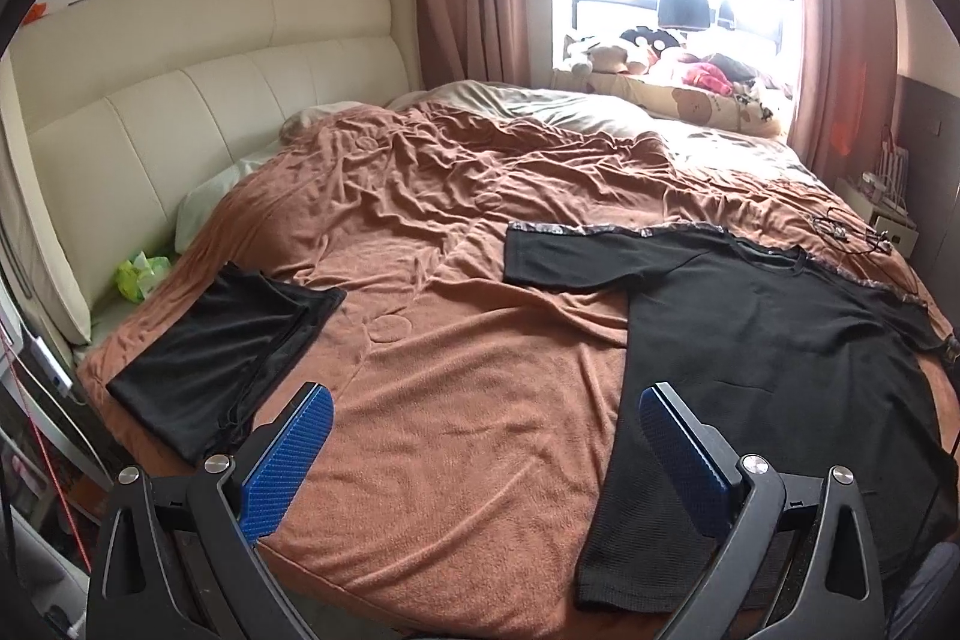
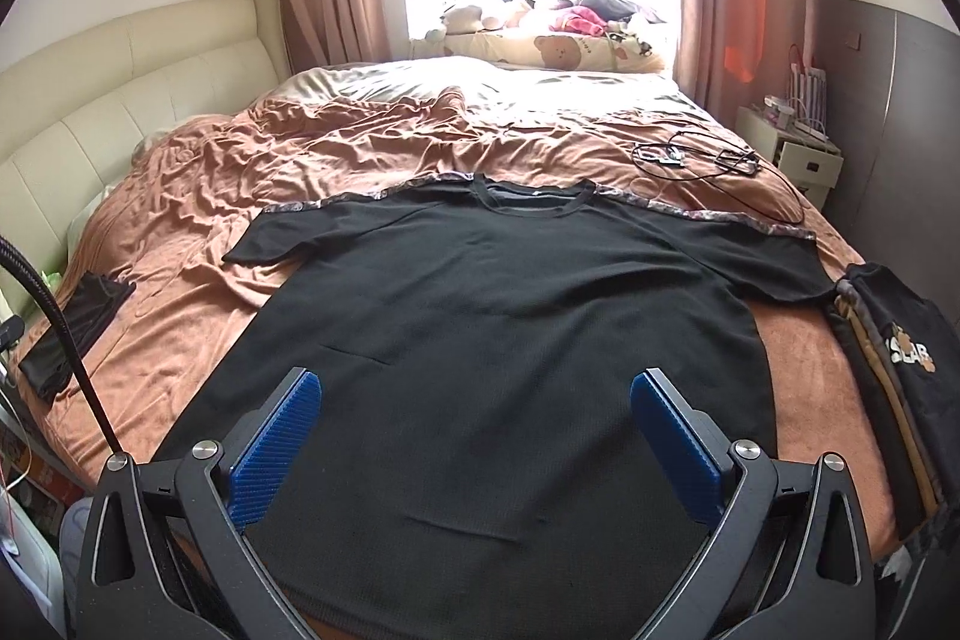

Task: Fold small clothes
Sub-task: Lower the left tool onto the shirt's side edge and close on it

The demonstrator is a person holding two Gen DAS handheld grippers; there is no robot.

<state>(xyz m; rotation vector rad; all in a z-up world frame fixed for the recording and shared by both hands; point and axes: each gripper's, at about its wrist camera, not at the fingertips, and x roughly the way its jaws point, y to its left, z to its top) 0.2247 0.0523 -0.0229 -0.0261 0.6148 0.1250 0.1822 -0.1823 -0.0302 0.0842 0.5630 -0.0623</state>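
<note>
A black T-shirt with patterned shoulder trim lies spread flat, front up, on the brown blanket; it also shows at the right of the left wrist view. My right gripper is open and empty, hovering over the shirt's lower half. My left gripper is open and empty above the bare blanket, just left of the shirt's side edge. A folded black garment lies at the bed's left edge, seen also in the right wrist view.
A dark garment with a printed logo lies at the bed's right edge. Cables and glasses lie beyond the shirt's collar. A cream headboard is left, plush toys by the window, a white nightstand at right.
</note>
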